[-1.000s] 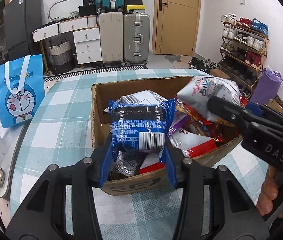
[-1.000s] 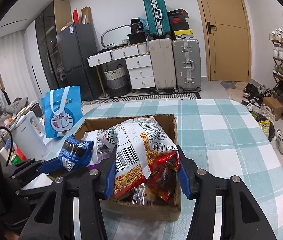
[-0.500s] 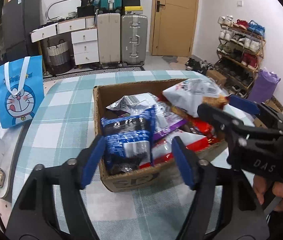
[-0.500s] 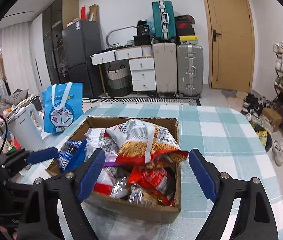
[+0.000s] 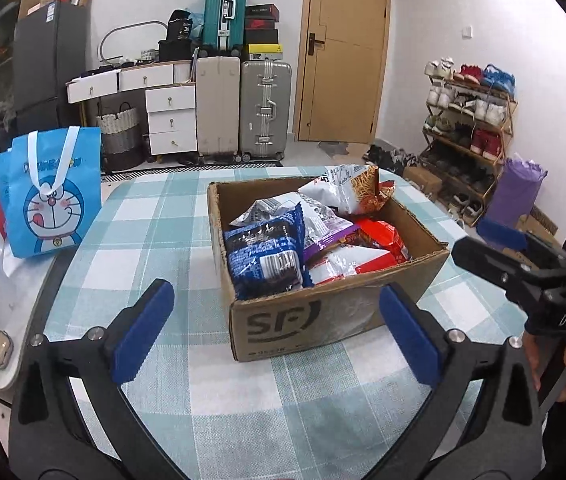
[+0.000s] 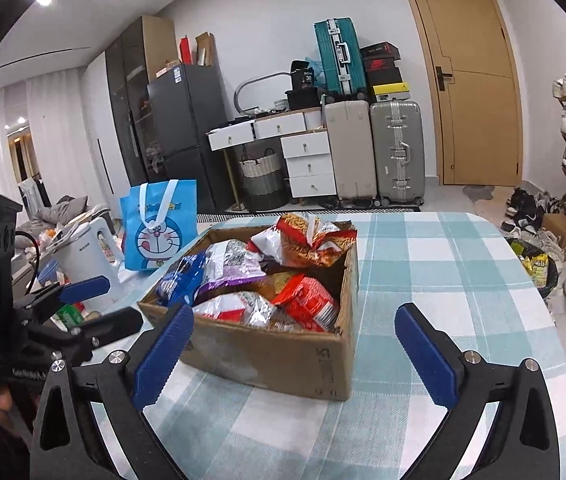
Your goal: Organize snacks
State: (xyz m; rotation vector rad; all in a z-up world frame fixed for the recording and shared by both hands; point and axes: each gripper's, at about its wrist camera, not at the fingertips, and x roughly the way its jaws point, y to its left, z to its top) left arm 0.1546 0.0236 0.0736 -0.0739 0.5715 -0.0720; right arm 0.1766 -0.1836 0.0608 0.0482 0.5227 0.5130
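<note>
Blue-padded left gripper (image 5: 277, 334) & right gripper (image 6: 293, 350) angled down, fingers opening, empty, facing snack box (image 5: 335, 312)

I'm in a lived-in home: a wooden door (image 6: 473, 80), stacked suitcases (image 6: 375, 148), a dark fridge (image 6: 187, 136), white drawers (image 6: 309, 160), a crowded shoe rack (image 5: 467, 120), and a checked tablecloth (image 6: 443, 264) under my tongs.

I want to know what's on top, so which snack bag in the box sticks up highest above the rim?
The white-and-red bag printed with thin fried sticks, propped at the cardboard box's far end; the others lie lower.
</note>
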